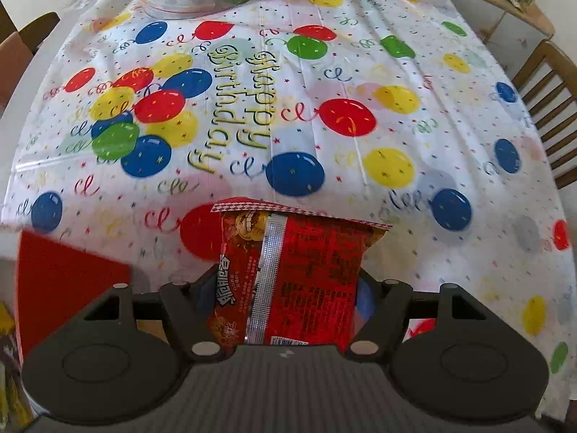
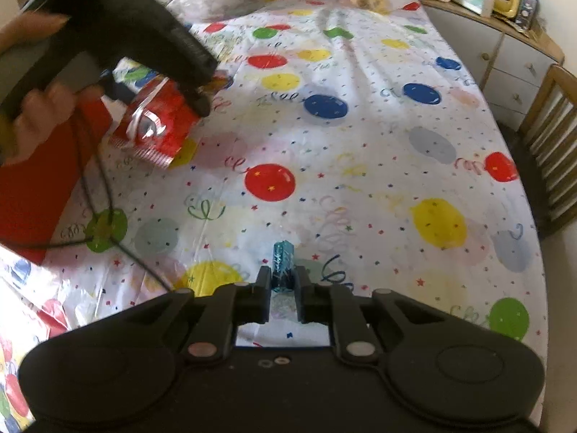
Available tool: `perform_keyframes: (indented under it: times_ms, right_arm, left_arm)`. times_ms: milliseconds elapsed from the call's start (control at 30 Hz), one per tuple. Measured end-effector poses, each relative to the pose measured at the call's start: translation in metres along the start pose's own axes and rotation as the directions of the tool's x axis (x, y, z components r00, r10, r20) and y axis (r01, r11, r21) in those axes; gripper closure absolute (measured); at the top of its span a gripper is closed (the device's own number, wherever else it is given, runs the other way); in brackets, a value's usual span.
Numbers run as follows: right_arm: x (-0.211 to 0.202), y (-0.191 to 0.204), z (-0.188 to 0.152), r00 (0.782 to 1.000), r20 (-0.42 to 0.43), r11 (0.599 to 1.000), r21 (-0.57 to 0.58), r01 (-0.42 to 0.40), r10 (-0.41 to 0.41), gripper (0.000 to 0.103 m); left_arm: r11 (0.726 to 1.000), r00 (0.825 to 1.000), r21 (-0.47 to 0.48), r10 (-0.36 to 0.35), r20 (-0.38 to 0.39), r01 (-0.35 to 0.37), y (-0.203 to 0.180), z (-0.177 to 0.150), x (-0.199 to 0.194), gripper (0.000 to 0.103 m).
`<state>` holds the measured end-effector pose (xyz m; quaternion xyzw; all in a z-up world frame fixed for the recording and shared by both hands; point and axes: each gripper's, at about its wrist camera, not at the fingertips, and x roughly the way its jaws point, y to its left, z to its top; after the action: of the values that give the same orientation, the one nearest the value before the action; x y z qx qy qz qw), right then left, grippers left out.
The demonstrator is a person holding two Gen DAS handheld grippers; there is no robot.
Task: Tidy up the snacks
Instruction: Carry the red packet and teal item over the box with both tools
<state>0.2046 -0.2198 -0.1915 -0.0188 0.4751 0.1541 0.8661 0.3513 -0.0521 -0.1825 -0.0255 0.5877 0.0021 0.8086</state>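
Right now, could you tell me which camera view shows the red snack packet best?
The left wrist view: the red snack packet fills the centre, held between the left gripper jaws, its print and silver seam visible. The right wrist view shows it small, blurred and partly hidden behind that gripper.

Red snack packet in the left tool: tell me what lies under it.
The red snack packet is held above the balloon-print tablecloth; the right wrist view shows it lifted off the cloth beside a red box. The patch directly beneath it is covered in the left view.
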Motion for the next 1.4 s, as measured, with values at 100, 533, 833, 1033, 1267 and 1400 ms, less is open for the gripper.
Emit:
perform_keyframes:
  times_ms: [100,533,833,1033,1267,1400]
  right_arm:
    - [-0.013,-0.004,0.000,1.000,0.023,1.000,0.018,0.001,-0.001,0.091]
    - [-0.086,0.008,0.006,0.987,0.143,0.996,0.053,-0.077,0.068,0.091]
    - [-0.120,0.051,0.017,0.969,0.209,0.990,0.017,-0.139,0.132,0.091]
    - [-0.129,0.092,0.028,0.956,0.233,0.984,-0.023,-0.175,0.175,0.091]
    - [-0.130,0.147,0.042,0.945,0.242,0.975,-0.078,-0.206,0.219,0.091]
    - [-0.124,0.176,0.052,0.943,0.236,0.972,-0.099,-0.215,0.233,0.091]
  left_arm:
    - [1.000,1.000,-0.007,-0.024,0.011,0.024,0.002,-0.011,-0.018,0.030]
    - [0.998,0.995,-0.004,-0.069,0.071,0.070,0.026,-0.066,-0.109,0.030]
    - [0.997,0.993,-0.033,-0.066,0.098,0.069,0.073,-0.100,-0.155,0.030]
    - [0.998,0.990,-0.032,-0.047,0.129,0.051,0.109,-0.115,-0.182,0.030]
    - [0.997,0.986,-0.072,-0.019,0.165,0.031,0.162,-0.124,-0.201,0.030]
    - [0.995,0.983,-0.101,-0.002,0.181,0.020,0.194,-0.127,-0.207,0.030]
